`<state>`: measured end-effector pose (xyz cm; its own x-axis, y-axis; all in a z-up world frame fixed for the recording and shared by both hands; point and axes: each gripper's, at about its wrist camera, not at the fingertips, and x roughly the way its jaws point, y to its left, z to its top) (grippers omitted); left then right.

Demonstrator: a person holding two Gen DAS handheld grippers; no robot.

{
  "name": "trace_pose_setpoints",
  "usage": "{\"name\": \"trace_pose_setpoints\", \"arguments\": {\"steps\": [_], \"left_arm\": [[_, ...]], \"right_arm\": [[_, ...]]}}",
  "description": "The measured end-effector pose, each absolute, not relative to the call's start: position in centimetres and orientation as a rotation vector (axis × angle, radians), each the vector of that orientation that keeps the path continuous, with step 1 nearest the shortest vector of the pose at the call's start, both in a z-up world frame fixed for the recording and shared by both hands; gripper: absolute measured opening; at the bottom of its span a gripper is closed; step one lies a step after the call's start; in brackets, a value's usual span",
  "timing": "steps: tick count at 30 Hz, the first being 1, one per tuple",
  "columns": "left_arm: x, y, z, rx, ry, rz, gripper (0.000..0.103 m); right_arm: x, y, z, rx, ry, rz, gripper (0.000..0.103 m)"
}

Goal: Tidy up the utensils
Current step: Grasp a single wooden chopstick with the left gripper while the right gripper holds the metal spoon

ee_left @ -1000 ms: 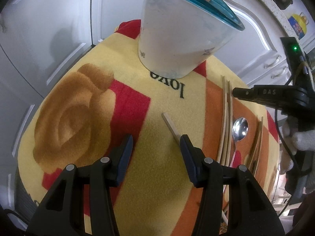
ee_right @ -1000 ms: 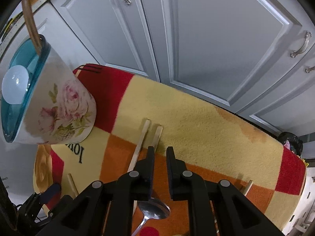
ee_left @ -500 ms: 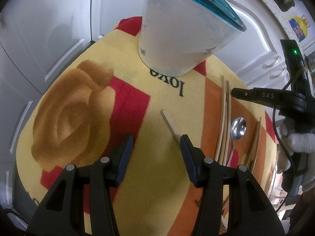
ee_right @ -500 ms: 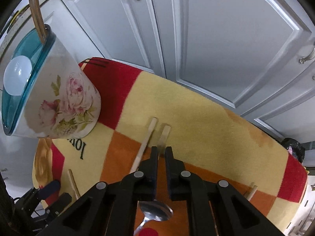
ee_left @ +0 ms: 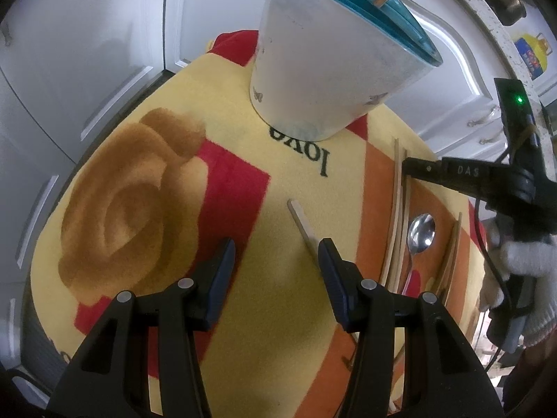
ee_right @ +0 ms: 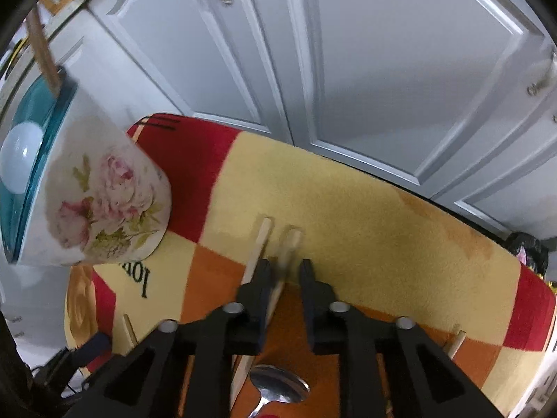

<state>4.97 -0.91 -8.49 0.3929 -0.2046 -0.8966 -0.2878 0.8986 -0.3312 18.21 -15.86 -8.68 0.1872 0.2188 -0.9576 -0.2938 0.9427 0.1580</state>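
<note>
Tall floral cup (ee_right: 101, 205) stands at the far left corner of the blanket (ee_left: 243, 160), blocking that side; a wooden stick (ee_right: 41, 52) pokes up out of it. White cabinet doors (ee_right: 348, 69) close off the far edge just behind. Open blanket lies between cup base and left gripper (ee_left: 276, 254), broken by one loose chopstick (ee_left: 301, 223) beside its right finger. To the right, chopsticks (ee_left: 397, 209) and a spoon (ee_left: 421, 233) crowd the orange patch, with the right gripper (ee_right: 284, 271) low over them. Yellow strip beyond is free.
</note>
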Motion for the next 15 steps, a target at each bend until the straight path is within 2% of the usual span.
{"name": "trace_pose_setpoints", "arguments": {"steps": [12,13,15], "left_arm": [[6.2,-2.4,-8.6,-0.437,1.2,0.09,0.049],[6.3,-2.4,-8.6,-0.438,1.195,0.084,0.047],[6.2,-2.4,-8.7,-0.436,1.187,0.073,0.028]], "right_arm": [[18.0,-15.2,-9.2,-0.125,1.366,0.372,0.009],[18.1,-15.0,-9.0,-0.143,1.364,0.374,0.009],[17.8,-14.7,-8.9,-0.155,1.353,0.378,0.011]]}}
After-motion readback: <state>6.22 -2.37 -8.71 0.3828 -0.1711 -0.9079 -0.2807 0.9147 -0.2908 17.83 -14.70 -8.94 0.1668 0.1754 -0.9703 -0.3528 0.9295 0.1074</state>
